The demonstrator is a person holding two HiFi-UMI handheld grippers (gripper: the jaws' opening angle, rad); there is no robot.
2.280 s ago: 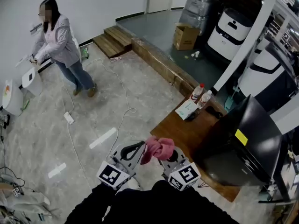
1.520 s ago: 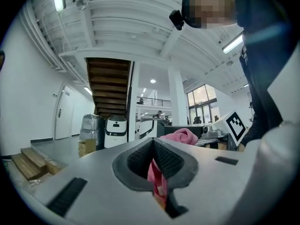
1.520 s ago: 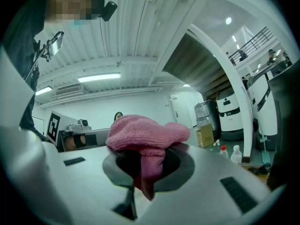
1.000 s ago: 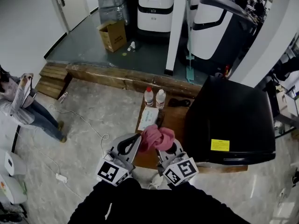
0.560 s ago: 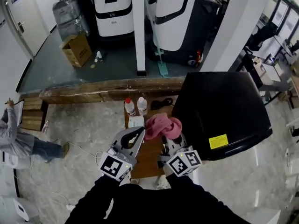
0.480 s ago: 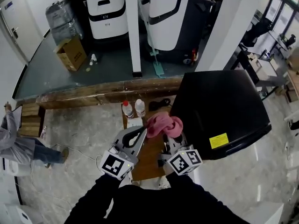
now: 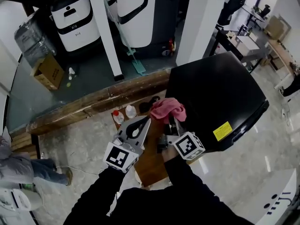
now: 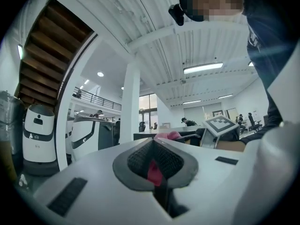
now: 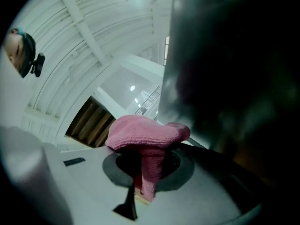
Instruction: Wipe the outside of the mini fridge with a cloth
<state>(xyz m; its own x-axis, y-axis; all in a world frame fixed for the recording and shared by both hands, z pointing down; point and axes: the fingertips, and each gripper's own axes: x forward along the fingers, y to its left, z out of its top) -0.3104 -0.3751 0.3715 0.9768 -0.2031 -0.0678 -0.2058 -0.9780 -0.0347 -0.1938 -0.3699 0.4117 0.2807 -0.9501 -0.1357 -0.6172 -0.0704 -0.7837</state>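
The black mini fridge (image 7: 220, 95) stands at the right on a low wooden table (image 7: 146, 159), a yellow label on its side. My right gripper (image 7: 171, 122) is shut on a bunched pink cloth (image 7: 167, 108), which is held up right beside the fridge's left edge; whether they touch I cannot tell. In the right gripper view the cloth (image 9: 147, 134) drapes over the right gripper (image 9: 145, 165), and the fridge's dark wall (image 9: 234, 78) fills the right side. My left gripper (image 7: 142, 125) is just left of the cloth, shut with nothing in it. In the left gripper view the left gripper (image 8: 153, 146) points upward, with the cloth (image 8: 167, 135) beyond it.
Two small bottles (image 7: 124, 114) and a dark bundle stand at the table's far end. Behind runs a long wooden step (image 7: 89, 104), then white pillars (image 7: 108, 32) and large white machines (image 7: 75, 18). A cardboard box (image 7: 47, 72) sits far left. A person (image 7: 18, 165) stands at the left edge.
The head view has swung round to the right: the fridge now lies right beside the grippers and the person has slid to the left edge. The cloth stays in the right gripper.
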